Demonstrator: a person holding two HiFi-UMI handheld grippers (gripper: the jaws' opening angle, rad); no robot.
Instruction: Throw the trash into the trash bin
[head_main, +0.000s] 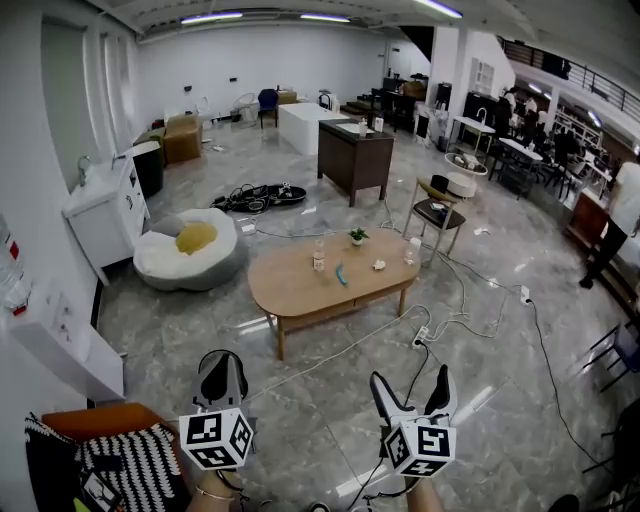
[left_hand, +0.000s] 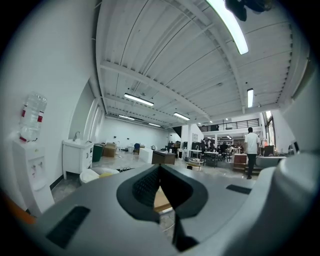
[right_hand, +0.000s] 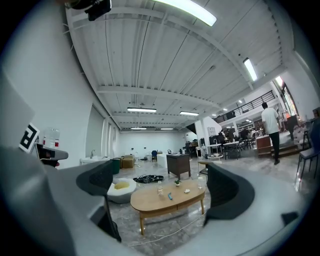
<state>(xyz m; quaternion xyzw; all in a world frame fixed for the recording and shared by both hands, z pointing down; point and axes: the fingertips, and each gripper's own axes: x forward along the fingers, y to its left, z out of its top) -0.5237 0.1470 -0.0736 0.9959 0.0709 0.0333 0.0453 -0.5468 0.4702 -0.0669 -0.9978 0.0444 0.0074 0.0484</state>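
An oval wooden coffee table (head_main: 300, 295) stands ahead of me on the grey floor. On it are a small bottle (head_main: 319, 260), a blue item (head_main: 341, 274), a white crumpled scrap (head_main: 379, 265), a potted plant (head_main: 357, 236) and a clear cup (head_main: 411, 252). A dark bin (head_main: 148, 168) stands far left by the white cabinet (head_main: 105, 210). My left gripper (head_main: 222, 362) (left_hand: 160, 170) is low at the front, jaws together and empty. My right gripper (head_main: 410, 378) (right_hand: 160, 172) is beside it, open wide and empty. The right gripper view shows the table (right_hand: 167, 199) between its jaws, far off.
A grey beanbag (head_main: 190, 258) with a yellow cushion lies left of the table. White cables (head_main: 440, 325) and a power strip cross the floor to the right. A chair (head_main: 437, 215) and a dark cabinet (head_main: 355, 155) stand behind. An orange seat with striped cloth (head_main: 130, 455) is at my left.
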